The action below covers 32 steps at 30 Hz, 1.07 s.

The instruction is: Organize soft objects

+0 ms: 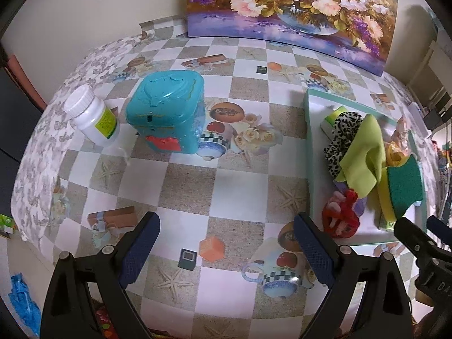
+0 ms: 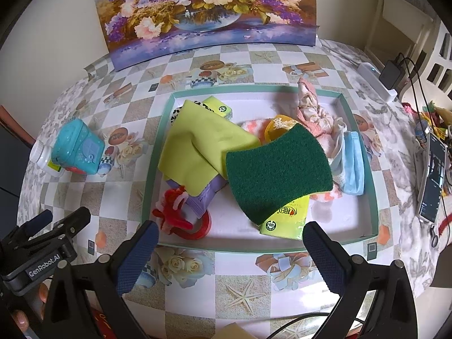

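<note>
Your right gripper [image 2: 230,250] hangs wide open, empty, just short of the tray [image 2: 374,186]; left gripper [image 1: 226,243] open too, over bare worktop [image 1: 186,183]. Green sponge [image 2: 278,169] sits atop the soft pile, overhanging a yellow cloth [image 2: 197,147]. Risk: one nudge tips it out, or a grab snags the cloth.

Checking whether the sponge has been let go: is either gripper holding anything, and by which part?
Nothing is held. The right gripper and left gripper are both open and empty; the sponge lies in the tray.
</note>
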### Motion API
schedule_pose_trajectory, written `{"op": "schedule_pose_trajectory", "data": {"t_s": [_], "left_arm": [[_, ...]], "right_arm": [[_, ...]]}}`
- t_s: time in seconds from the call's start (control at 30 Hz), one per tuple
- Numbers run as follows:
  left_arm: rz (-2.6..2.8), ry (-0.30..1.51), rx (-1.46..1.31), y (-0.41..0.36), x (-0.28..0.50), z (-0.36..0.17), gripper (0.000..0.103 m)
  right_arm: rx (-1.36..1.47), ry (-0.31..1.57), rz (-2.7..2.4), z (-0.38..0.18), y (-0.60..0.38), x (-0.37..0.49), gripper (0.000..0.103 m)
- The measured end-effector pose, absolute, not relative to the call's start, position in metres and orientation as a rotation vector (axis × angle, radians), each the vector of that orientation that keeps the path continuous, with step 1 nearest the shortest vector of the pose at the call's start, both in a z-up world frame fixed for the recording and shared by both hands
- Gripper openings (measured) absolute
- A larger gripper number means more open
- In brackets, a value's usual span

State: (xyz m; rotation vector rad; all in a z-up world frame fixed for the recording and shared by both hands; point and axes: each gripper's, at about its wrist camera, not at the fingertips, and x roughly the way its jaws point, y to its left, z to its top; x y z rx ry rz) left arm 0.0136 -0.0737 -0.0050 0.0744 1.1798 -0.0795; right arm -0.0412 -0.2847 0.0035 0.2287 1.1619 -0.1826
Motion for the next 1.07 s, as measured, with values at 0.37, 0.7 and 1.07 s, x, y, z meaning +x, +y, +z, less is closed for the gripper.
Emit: {"op": "schedule_pose_trajectory", "data": {"t_s": [0.37,0.7,1.07], "left_arm": [[-0.061,1.179,0.084,-0.0739,0.0141,-0.0039,0.095],[-0.074,1.183,0.059,-0.0741,0.0166,-0.0047,0.095],[-0.063,1.148,0.115,-0.0801,0.0160,-0.0020,0.095]], "right_arm": [[0.230,1.158,-0.187,0.0046,-0.2856,-0.0413,0.103],[0.223,1.158,-0.195,0.0051,-0.2855,-0.0402,0.103],[0.221,1.159,-0.198,0.0049,-0.2869,-0.0391,0.103]]}}
